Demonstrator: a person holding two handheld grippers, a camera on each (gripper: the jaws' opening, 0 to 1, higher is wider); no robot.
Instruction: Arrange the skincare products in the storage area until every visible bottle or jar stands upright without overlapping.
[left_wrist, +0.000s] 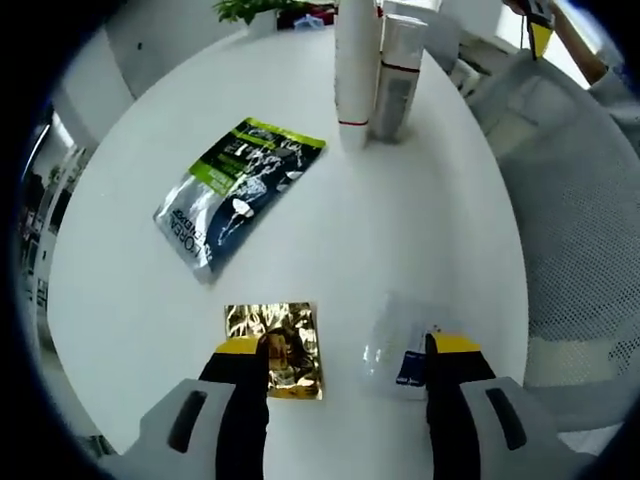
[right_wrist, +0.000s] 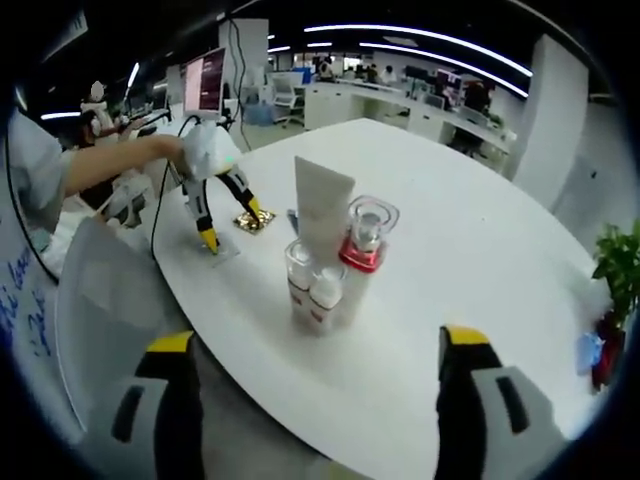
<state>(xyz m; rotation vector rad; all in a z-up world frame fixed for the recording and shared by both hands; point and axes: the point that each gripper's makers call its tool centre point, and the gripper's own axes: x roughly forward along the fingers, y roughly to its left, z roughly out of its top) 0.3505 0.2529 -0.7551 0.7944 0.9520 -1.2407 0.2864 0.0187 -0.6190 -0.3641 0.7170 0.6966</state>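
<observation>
Both hand-held grippers released: left (left_wrist: 345, 365) btwn gold sachet (left_wrist: 275, 348) & clear sachet (left_wrist: 402, 345); right (right_wrist: 315, 350) near upright bottles (right_wrist: 335, 265).

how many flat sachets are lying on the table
3 in the left gripper view: a green and dark sachet mid-table, a gold sachet by the left jaw, a clear sachet by the right jaw. More may hide behind the bottles.

Left tool (left_wrist: 343, 360) wide open (right tool (right_wrist: 316, 352) too)

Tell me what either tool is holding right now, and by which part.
Nothing is held. The left tool is open above the gold sachet and clear sachet; the right tool is open, short of the bottles.
</observation>
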